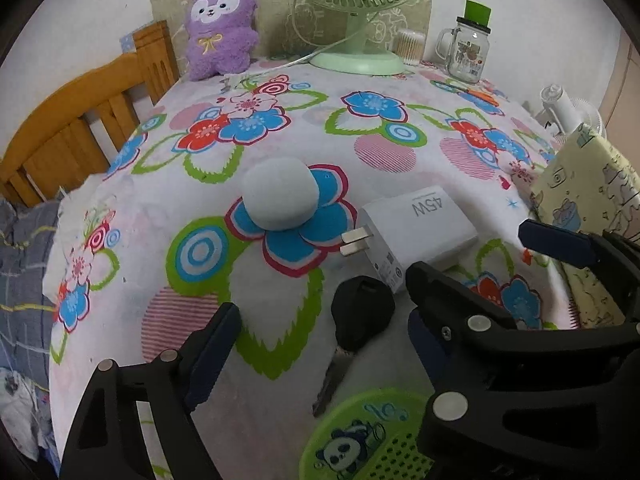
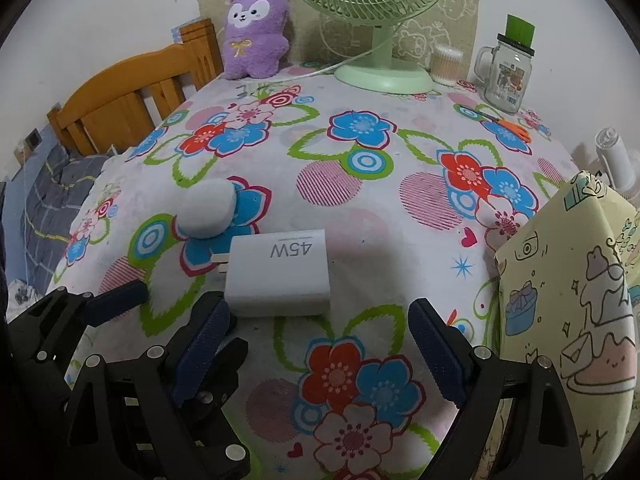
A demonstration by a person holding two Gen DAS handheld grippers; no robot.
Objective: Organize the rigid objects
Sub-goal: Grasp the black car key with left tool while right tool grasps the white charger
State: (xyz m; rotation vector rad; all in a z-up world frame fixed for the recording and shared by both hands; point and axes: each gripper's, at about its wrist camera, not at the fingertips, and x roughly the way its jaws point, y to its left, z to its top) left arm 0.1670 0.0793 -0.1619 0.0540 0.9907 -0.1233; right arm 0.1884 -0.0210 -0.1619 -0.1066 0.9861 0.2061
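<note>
A white 45W charger (image 1: 416,232) lies on the floral tablecloth, prongs pointing left; it also shows in the right wrist view (image 2: 280,272). A black-headed key (image 1: 360,312) lies just in front of it, between my left gripper's fingers. A pale rounded block (image 1: 280,194) sits behind, and shows in the right wrist view (image 2: 208,208). My left gripper (image 1: 324,316) is open around the key, above the cloth. My right gripper (image 2: 316,320) is open and empty, just short of the charger. The left gripper's fingers (image 2: 120,300) show at the right view's left.
A green panda-print basket (image 1: 364,436) lies at the near edge. A cartoon-print yellow box (image 2: 572,300) stands at the right. At the back stand a purple plush (image 2: 256,28), a green fan (image 2: 380,68), a cotton-swab jar (image 2: 446,64) and a glass mug (image 2: 508,76). Orange scissors (image 2: 508,126) lie near it.
</note>
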